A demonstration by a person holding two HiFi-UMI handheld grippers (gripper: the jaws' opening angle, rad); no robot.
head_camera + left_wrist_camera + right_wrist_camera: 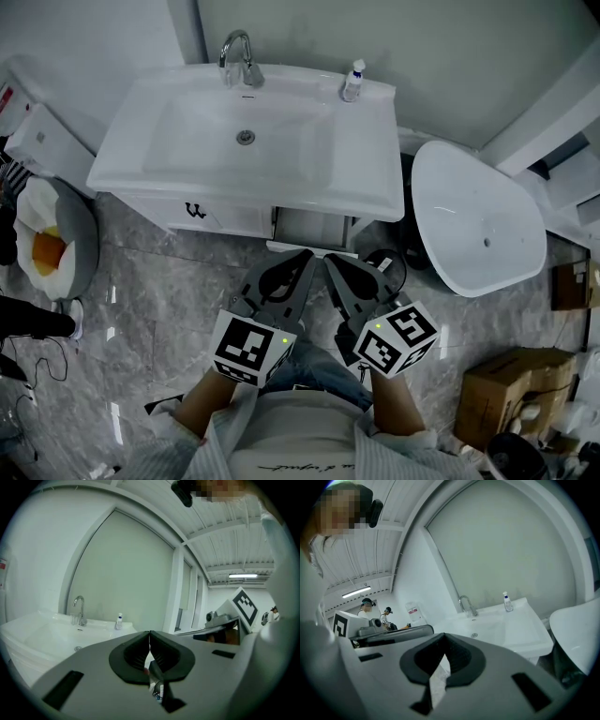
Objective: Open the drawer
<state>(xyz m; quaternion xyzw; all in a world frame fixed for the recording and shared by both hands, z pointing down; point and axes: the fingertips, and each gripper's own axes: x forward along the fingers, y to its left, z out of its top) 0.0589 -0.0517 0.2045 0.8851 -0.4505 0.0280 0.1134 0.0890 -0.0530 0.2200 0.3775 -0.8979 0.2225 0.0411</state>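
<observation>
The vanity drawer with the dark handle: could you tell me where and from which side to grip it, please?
Grip the small dark handle on the drawer front, probably coming in level from the floor side. It is the only part standing proud of the flat white panel, and the basin rim overhangs it from above.

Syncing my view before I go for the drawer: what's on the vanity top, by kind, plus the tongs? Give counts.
Washbasin: 1
Faucet: 1
Drain: 1
Bottle: 1
Tongs: 2, the left tongs and the right tongs
Total: 6
</observation>
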